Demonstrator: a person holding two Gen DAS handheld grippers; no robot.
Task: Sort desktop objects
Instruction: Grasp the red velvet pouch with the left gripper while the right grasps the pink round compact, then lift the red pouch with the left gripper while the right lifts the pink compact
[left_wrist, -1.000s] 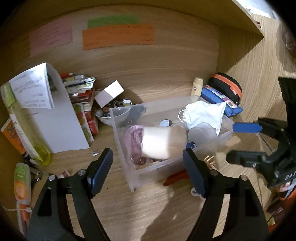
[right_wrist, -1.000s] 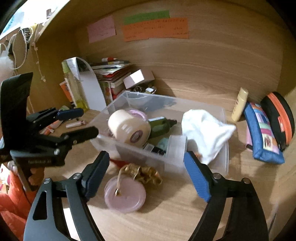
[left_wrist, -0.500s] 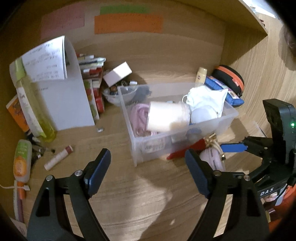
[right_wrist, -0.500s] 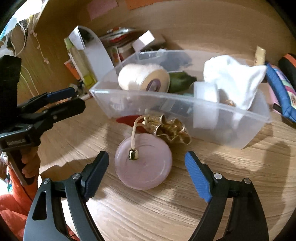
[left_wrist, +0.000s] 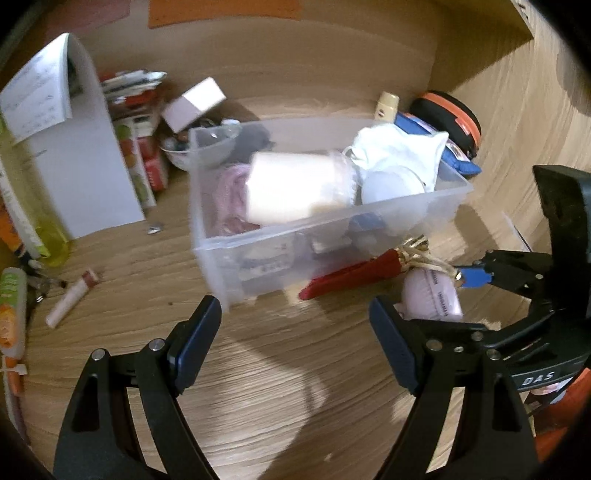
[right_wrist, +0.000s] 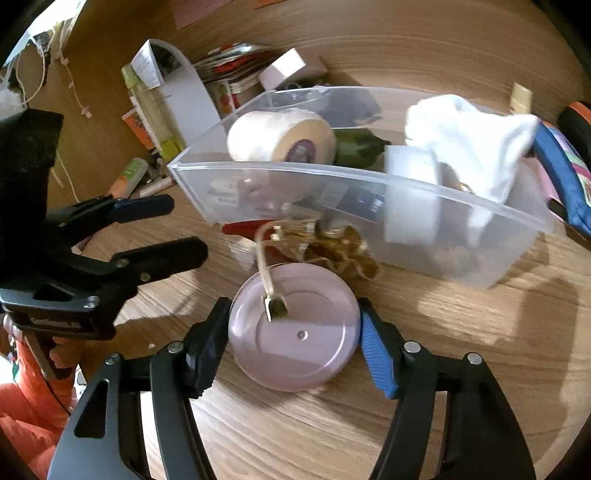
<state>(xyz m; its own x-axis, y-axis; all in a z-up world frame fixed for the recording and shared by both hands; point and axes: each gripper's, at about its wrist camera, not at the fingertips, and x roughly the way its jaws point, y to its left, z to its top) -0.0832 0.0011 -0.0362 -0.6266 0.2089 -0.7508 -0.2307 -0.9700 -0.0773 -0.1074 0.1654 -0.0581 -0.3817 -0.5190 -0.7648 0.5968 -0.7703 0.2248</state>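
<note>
A round pink case (right_wrist: 295, 326) lies flat on the wooden desk in front of a clear plastic bin (right_wrist: 480, 236). My right gripper (right_wrist: 294, 334) is open, with its two pads at the case's left and right sides; I cannot tell if they touch it. A cord with a gold tip and a gold pouch (right_wrist: 343, 245) lie over and behind the case. In the left wrist view the case (left_wrist: 432, 293) sits right of a red tool (left_wrist: 354, 275). My left gripper (left_wrist: 295, 347) is open and empty above bare desk before the bin (left_wrist: 221, 258).
The bin holds a cream roll (right_wrist: 280, 136), a white cloth (right_wrist: 465, 136), a green bottle and small items. A white stand-up calendar (left_wrist: 74, 147), books and a bowl stand at the back left. A lip balm tube (left_wrist: 72, 297) lies at the left. Pouches (left_wrist: 450, 122) lie at the back right.
My right gripper has moved forward and down so its pads now flank the pink case. My left gripper has drawn back and tilted down toward the desk.
</note>
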